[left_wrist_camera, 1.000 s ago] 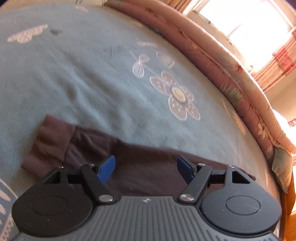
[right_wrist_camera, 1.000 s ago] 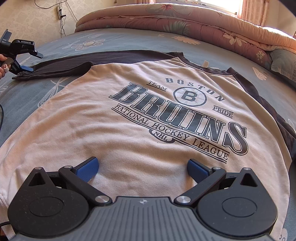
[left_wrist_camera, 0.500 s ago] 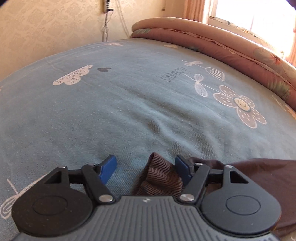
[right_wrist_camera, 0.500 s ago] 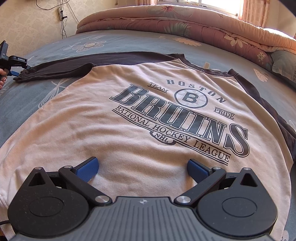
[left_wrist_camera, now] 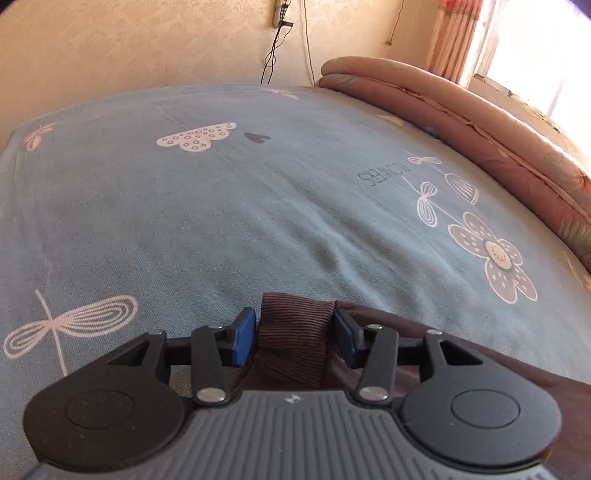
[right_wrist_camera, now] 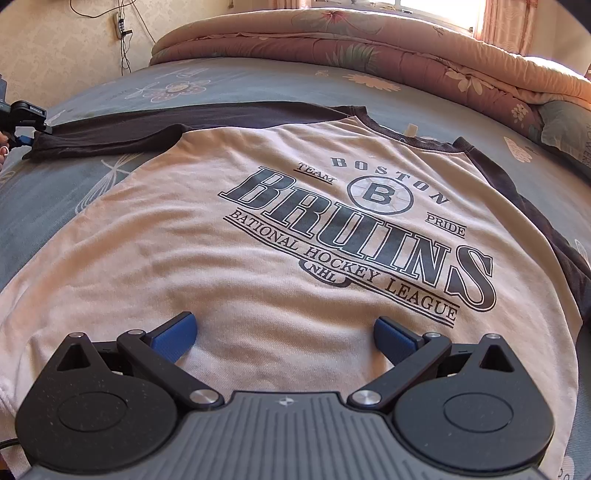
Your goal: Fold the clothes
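A cream sweatshirt (right_wrist_camera: 280,273) with dark sleeves and a "Boston Bruins" print lies flat, front up, on the bed. Its left sleeve (right_wrist_camera: 147,125) stretches out to the far left. At that sleeve's end, my left gripper (left_wrist_camera: 294,338) is shut on the ribbed brown cuff (left_wrist_camera: 293,325), which bunches up between the blue pads (left_wrist_camera: 244,338). The same gripper (right_wrist_camera: 23,137) shows small at the left edge of the right wrist view, with a hand behind it. My right gripper (right_wrist_camera: 284,334) hovers open over the shirt's lower front, nothing between its fingers.
The blue-grey bed sheet (left_wrist_camera: 258,206) with flower and dragonfly prints spreads beyond the cuff. A rolled pink floral quilt (right_wrist_camera: 369,48) lines the far side, with a pillow (right_wrist_camera: 565,125) at its right end. A power strip and cables (left_wrist_camera: 280,18) hang on the wall.
My left gripper swung round to the sleeve end, came over the cuff, and its fingers closed in on it. The right gripper and the shirt body stayed put.
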{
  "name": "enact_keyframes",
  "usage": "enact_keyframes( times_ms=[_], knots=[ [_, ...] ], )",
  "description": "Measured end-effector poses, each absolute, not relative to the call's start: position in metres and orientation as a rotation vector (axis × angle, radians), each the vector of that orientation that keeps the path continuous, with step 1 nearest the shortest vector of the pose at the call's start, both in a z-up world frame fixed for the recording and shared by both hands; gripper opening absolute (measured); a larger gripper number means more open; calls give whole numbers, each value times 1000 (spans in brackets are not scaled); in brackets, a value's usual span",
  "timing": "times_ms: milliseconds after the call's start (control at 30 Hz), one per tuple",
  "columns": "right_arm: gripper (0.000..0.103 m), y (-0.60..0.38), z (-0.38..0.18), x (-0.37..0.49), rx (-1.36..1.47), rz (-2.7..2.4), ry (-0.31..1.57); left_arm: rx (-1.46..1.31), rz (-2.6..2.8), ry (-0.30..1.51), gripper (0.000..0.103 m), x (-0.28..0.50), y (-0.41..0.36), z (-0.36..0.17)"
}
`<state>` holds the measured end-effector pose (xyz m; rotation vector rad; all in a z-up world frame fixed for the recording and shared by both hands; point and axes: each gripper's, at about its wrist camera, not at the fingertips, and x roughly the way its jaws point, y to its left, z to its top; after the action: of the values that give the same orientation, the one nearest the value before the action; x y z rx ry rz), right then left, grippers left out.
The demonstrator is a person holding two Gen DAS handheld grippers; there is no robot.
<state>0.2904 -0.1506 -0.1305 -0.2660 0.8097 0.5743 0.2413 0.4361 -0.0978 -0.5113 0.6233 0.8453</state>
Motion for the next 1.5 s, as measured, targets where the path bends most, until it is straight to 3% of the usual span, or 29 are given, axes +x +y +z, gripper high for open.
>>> enact_keyframes(
  times_ms=[67, 133, 200, 433, 733, 900, 1167, 1267, 1400, 1500],
  knots=[
    [103, -151, -130, 290, -266, 574, 810, -446, 864, 614, 53, 247, 431, -92],
    [103, -150, -130, 290, -265, 574, 811, -342, 903, 597, 61, 255, 421, -84],
    [103, -151, -130, 290, -265, 575, 810, -286, 886, 592, 62, 261, 412, -77],
    [103, -151, -130, 291, -265, 577, 810, -479, 459, 737, 73, 281, 394, -97],
    [103, -151, -130, 291, -265, 576, 812, -359, 358, 828, 67, 308, 329, -82],
    [103, -152, -131, 291, -260, 582, 810, -273, 300, 862, 77, 324, 289, -68],
    [103, -153, -131, 293, -230, 572, 824, -147, 195, 917, 80, 379, 187, -95],
    [103, -153, -131, 293, -236, 576, 825, -86, 226, 949, 81, 370, 171, -108],
    [103, -153, -130, 292, -246, 576, 838, -16, 200, 977, 90, 339, 165, -110],
    [103, -153, -129, 292, -251, 572, 847, 20, 196, 967, 90, 331, 162, -97]
  ],
)
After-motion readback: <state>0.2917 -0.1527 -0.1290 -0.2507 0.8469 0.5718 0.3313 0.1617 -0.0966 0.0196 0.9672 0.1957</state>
